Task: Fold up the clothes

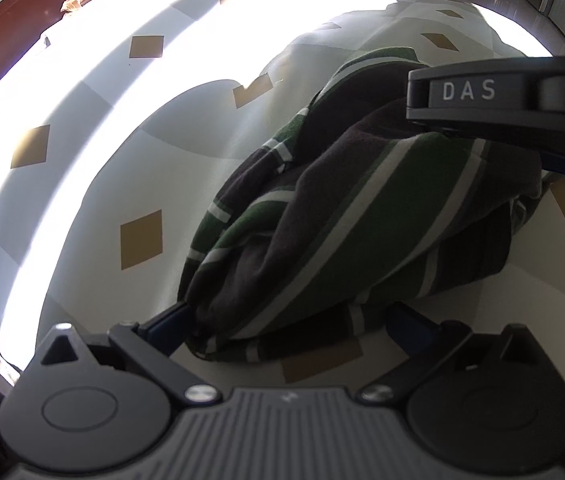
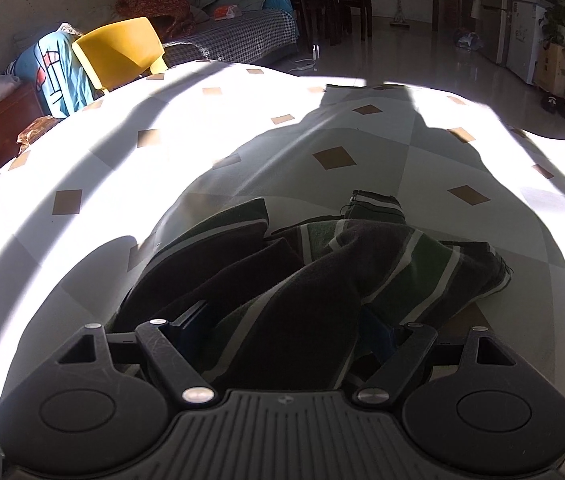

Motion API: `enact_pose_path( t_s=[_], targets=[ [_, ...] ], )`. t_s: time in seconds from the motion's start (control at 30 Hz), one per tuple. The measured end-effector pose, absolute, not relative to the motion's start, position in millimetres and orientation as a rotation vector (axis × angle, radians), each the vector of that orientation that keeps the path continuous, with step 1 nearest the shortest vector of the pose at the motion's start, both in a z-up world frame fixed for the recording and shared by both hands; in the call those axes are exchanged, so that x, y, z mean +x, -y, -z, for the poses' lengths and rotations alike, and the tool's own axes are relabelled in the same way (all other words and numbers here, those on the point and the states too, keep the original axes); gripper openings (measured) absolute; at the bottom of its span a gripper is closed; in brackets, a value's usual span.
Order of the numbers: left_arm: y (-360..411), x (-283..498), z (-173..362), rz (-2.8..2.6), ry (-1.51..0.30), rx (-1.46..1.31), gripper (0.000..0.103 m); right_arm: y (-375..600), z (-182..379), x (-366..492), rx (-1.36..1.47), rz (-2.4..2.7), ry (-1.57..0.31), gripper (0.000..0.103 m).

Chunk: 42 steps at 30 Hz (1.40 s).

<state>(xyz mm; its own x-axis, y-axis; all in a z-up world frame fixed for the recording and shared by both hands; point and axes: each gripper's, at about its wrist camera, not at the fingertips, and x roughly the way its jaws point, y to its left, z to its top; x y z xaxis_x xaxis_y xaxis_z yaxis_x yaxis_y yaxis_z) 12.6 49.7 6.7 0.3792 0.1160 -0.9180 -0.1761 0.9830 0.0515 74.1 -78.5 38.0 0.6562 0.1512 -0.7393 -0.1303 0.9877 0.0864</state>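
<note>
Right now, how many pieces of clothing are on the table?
1 that I can make out: a green-striped dark garment, bunched in shadow on the checked tablecloth. Its folds might hide another.

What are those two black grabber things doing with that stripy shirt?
A person is folding clothes with a hand-held gripper in each hand. A bunched green, white and dark striped garment lies on a table with a white cloth dotted with tan diamonds. Both the left gripper and the right gripper have their jaws spread wide around folds of it. Whether the pads are pinching the fabric is hard to tell. It is still crumpled, not folded.
</note>
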Motion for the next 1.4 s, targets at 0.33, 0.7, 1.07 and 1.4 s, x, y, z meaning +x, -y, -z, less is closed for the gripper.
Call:
enact_pose_path(
  t_s=[0.33,0.7,1.07,1.4],
  targets=[
    [-51,16,-5,-0.189,-1.171,-0.059,0.103,78,-22,80,-0.013,-0.134,-0.907,0.084],
    [-49,12,-13,-0.169,-1.143,-0.060,0.103,96,-21,72,-0.015,-0.094,-0.948,0.087],
    [-38,17,-21,-0.124,-1.104,-0.037,0.103,126,-23,47,0.027,-0.050,-0.992,0.087],
    [-25,-7,-24,-0.143,-1.089,0.000,0.103,145,-25,16,0.062,-0.032,-1.029,0.087]
  ],
)
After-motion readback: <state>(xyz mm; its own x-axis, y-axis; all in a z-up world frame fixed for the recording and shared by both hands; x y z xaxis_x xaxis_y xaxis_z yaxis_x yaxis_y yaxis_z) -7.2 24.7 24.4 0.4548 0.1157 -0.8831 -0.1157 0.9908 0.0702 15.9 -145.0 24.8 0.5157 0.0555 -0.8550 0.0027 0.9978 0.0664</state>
